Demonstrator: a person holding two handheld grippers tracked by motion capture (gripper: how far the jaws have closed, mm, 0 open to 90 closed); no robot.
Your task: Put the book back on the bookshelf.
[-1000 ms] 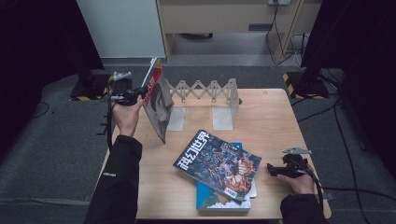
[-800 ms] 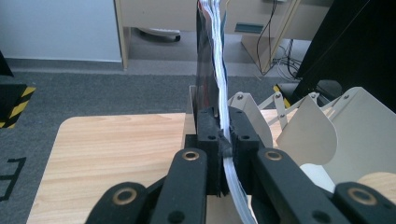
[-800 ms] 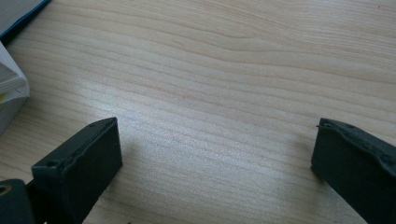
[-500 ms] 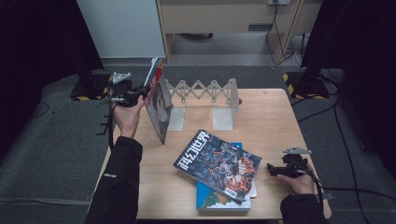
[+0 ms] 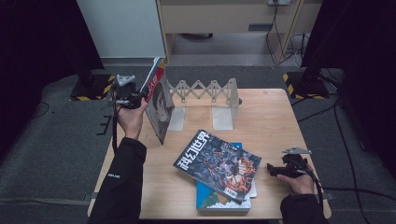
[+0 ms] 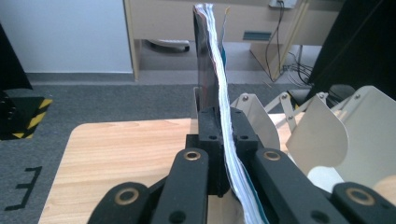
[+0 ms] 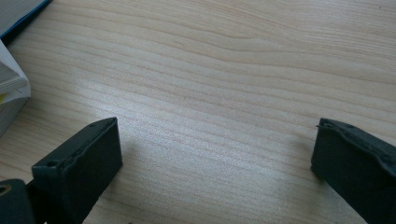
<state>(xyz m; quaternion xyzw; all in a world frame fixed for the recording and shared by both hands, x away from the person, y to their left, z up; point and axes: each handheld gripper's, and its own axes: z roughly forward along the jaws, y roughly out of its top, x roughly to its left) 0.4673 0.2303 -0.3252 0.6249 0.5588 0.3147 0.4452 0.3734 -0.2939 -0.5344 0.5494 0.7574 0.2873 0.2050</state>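
The left claw [image 6: 219,154] has just clenched on an upright magazine [image 5: 158,105] beside the folding bookend rack [image 5: 205,93], probably to shelve it; the right claw [image 7: 215,158] rests released on the worktop [image 5: 271,116].

Black sleeves w/ small white mark; black tools, brass-coloured screws.

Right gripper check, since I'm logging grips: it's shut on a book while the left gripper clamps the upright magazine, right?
Not quite. The right gripper is open over bare table, as the right gripper view shows. The left gripper does clamp the upright magazine.
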